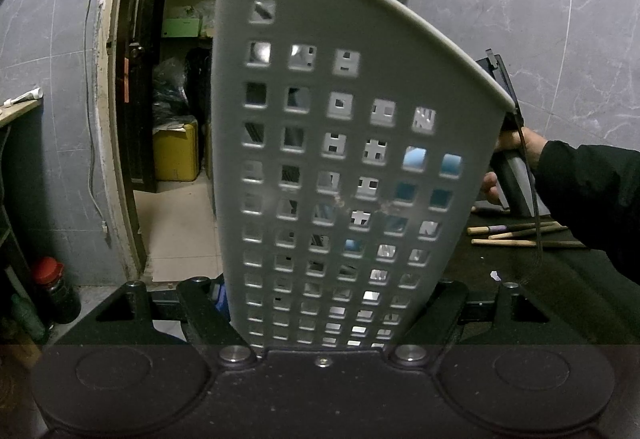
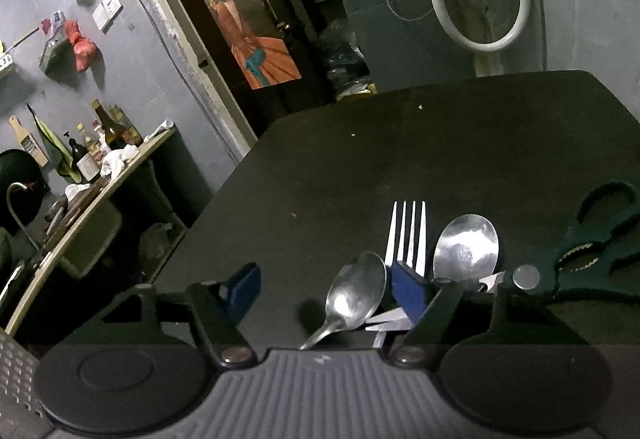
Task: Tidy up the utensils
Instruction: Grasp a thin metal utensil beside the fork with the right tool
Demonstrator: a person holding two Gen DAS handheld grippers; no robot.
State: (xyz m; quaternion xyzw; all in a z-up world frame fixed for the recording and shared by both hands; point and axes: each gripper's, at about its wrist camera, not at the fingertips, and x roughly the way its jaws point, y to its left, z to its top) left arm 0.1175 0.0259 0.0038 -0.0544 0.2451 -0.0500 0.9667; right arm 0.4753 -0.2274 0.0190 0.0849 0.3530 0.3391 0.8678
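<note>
- Utensils lie in a cluster on the dark table (image 2: 400, 143): small spoon (image 2: 352, 295), fork (image 2: 406, 231), large spoon (image 2: 466, 245), with scissors (image 2: 592, 251) to the right of the fork.
- Fork tines and spoon bowls point away from the camera; long axes run near to far.
- Right hand-held gripper (image 2: 328, 289) is spread, straddling the small spoon, judged ready to pinch it.
- Left hand-held gripper (image 1: 320, 319) clamps the perforated basket (image 1: 320, 119), holding it tilted to receive utensils.

The perforated grey basket (image 1: 320, 167) is blocking the left gripper's fingertips and most of the table behind it. In the right wrist view, the fork (image 2: 406, 235) handle is disappearing under a blue pad (image 2: 408, 295); the scissors (image 2: 592, 251) are possibly running past the right edge.
</note>
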